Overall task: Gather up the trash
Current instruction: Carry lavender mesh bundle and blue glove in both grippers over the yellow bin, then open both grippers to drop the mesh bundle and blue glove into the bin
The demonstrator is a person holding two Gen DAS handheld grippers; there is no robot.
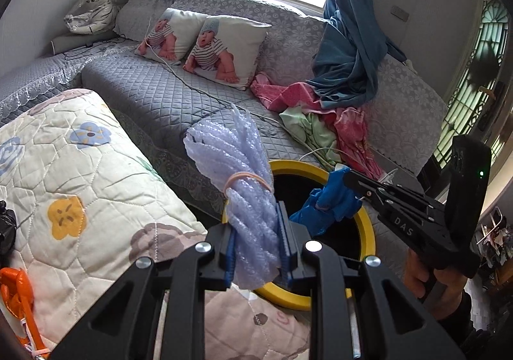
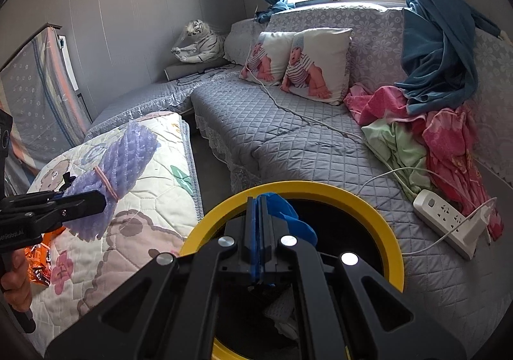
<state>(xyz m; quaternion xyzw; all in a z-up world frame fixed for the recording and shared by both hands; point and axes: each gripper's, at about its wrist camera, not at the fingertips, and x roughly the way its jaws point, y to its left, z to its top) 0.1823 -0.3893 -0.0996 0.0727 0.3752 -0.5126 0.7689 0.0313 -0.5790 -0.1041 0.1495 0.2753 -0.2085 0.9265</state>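
Note:
My left gripper [image 1: 256,225] is shut on a bundle of pale purple foam wrap [image 1: 243,174] tied with a rubber band, held at the left rim of a yellow-rimmed black bin [image 1: 368,231]. The bundle also shows in the right wrist view [image 2: 125,154], over the floral quilt. My right gripper [image 2: 259,203] is shut on a crumpled blue glove [image 2: 288,215] and holds it above the bin opening [image 2: 394,231]. The glove also shows in the left wrist view [image 1: 330,199]. White trash lies at the bin's bottom [image 2: 282,312].
A floral quilt [image 1: 73,183] lies left of the bin, with an orange wrapper [image 1: 16,292] at its near edge. A grey sofa [image 1: 160,94] holds two baby-print cushions [image 1: 221,49], pink and green cloths [image 1: 320,116], a blue curtain [image 1: 349,49] and a white power strip [image 2: 445,219].

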